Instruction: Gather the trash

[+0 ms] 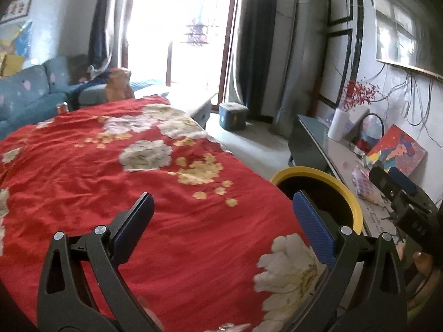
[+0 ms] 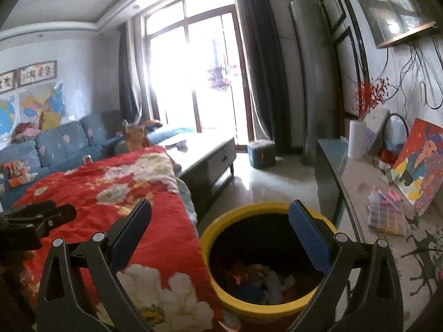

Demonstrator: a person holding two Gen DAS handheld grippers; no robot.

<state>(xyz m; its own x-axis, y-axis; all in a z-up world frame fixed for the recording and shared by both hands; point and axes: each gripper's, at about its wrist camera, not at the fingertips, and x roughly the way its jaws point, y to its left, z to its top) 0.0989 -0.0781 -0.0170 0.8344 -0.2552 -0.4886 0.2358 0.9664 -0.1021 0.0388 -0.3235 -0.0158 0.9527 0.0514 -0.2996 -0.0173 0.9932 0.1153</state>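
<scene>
Beside the red bedspread (image 2: 110,202): both grippers wide open, holding nothing.
Yellow bin (image 2: 210,238), trash (image 2: 260,279) inside, lies at 6 o'clock under the right gripper (image 2: 221,221), nearer it than the left gripper (image 1: 221,213), whose view shows it at 3 o'clock.

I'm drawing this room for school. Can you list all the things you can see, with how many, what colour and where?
cloth: one, red with pale flowers, spread over the near surface
bin: one, yellow rim, dark inside, beside the cloth; holds scraps of several colours
sofa: one, blue, far left
can: one, reddish, at the cloth's far edge
low table: one, grey, by the window
box: one, teal, on the floor near the curtain
painting: one, many colours, leaning on the right wall
white vase: one, with red sprigs, on the right counter
curtains: dark, beside the window
left tool: one, black with blue pads, open, empty
right tool: one, same colours, open, empty
</scene>
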